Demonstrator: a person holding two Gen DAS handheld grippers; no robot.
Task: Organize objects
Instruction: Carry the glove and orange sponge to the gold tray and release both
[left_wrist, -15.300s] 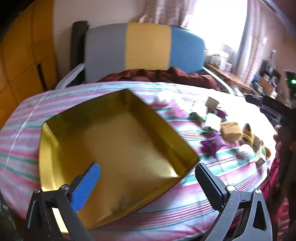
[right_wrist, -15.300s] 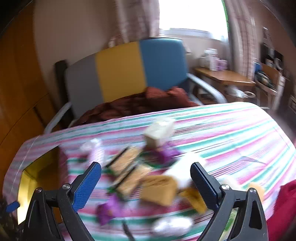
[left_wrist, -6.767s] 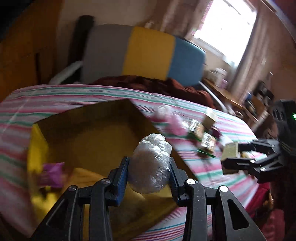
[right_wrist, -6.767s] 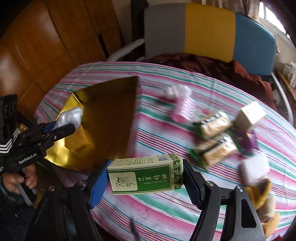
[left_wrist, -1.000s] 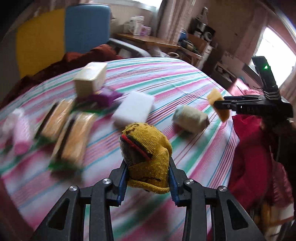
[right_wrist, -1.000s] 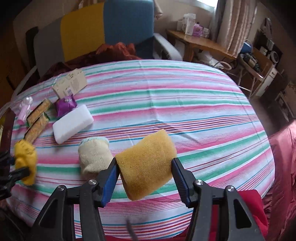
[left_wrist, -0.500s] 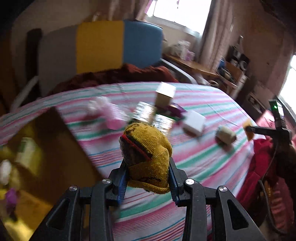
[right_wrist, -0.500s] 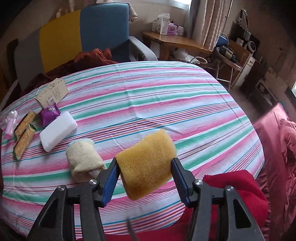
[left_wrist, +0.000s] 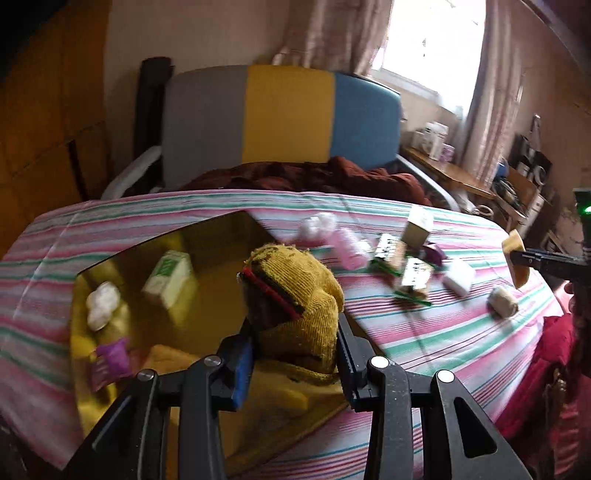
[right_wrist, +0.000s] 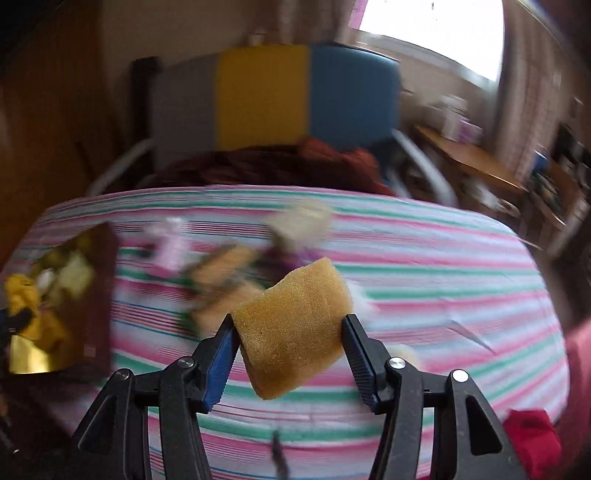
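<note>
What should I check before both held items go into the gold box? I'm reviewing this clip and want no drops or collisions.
1. Left gripper clamped on the yellow knitted sock: ok.
2. Right gripper clamped on the yellow sponge: ok.
3. Sock over the gold box: ok, it hangs above the box's near part.
4. Sponge over the box: not ok, it is over the striped tablecloth, with the box off to the left.
5. Free room in the box: ok, bare floor shows between the green carton and the sock.
6. Path between the two grippers clear: cannot tell, the right view is blurred.
</note>
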